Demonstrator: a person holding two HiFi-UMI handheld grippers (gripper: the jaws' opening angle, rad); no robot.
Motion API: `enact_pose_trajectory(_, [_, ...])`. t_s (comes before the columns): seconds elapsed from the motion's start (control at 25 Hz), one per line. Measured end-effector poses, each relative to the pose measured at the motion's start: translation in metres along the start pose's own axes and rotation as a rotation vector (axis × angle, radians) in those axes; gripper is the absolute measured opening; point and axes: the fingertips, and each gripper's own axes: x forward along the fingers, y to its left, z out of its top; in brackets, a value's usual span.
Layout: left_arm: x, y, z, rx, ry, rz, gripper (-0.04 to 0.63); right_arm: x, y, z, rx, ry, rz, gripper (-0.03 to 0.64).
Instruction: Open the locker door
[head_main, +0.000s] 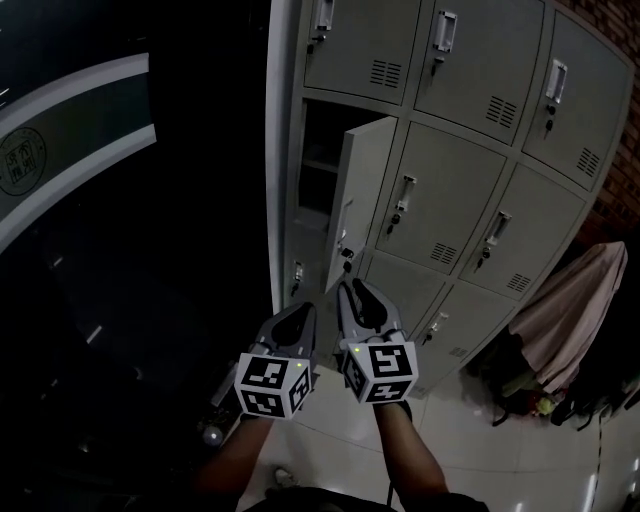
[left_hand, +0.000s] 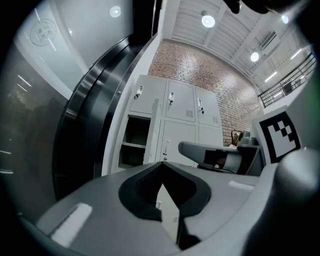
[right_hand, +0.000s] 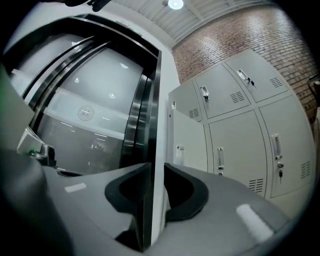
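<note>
Left gripper: nearest item together with its twin, below the locker door and a little left of it. It points up toward the door and is clear of it. Jaws closed tip to tip, nothing between them.

Right gripper: just beside the left gripper, tips close under the locker door's lower corner; contact cannot be told. Jaws a narrow slit apart, with only background showing through.

Glass wall: dark and curved, with a pale band and a round emblem. Left of the locker door.

Bank of lockers: grey metal, carries the locker door. Neighbouring doors to the right of it and above it are shut, each with a handle and vent slots.

Floor: pale tiles, below the locker door.

Brick wall: red, far right of the locker door, beyond the bank.

Cloth: pinkish and draped, lower right of the locker door, beside the bank.

Locker door: leftmost column, standing partly open, hinged on its right side.

Compartment: dark, exposed just left of the locker door, with a shelf inside.

Latch: small, near the locker door's free edge, low down.
</note>
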Motion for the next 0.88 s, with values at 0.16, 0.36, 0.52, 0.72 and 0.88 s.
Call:
enact_pose_trajectory(0.16, [-0.020, -0.032, 0.003, 0.002, -0.020, 0.037, 0.004, -0.044, 0.007, 0.004, 0.005, 0.000, 0.045, 0.054])
enact_pose_trajectory(0.36, [-0.050, -0.081, -0.005, 0.024, -0.018, 0.056, 0.005, -0.102, 0.012, 0.004, 0.015, -0.004, 0.080, 0.024])
enact_pose_trajectory(0.52, [-0.078, -0.109, -0.006, 0.044, -0.029, 0.086, 0.005, -0.142, 0.024, 0.006, 0.010, -0.018, 0.118, 0.000])
enact_pose_trajectory(0.72, [-0.118, -0.147, -0.013, 0.056, -0.030, 0.117, 0.005, -0.194, 0.037, 0.006, 0.023, -0.014, 0.167, 0.000])
enact_pose_trajectory(0.88, [-0.147, -0.178, -0.022, 0.065, -0.012, 0.137, 0.005, -0.235, 0.043, 0.007, 0.030, 0.000, 0.190, 0.000])
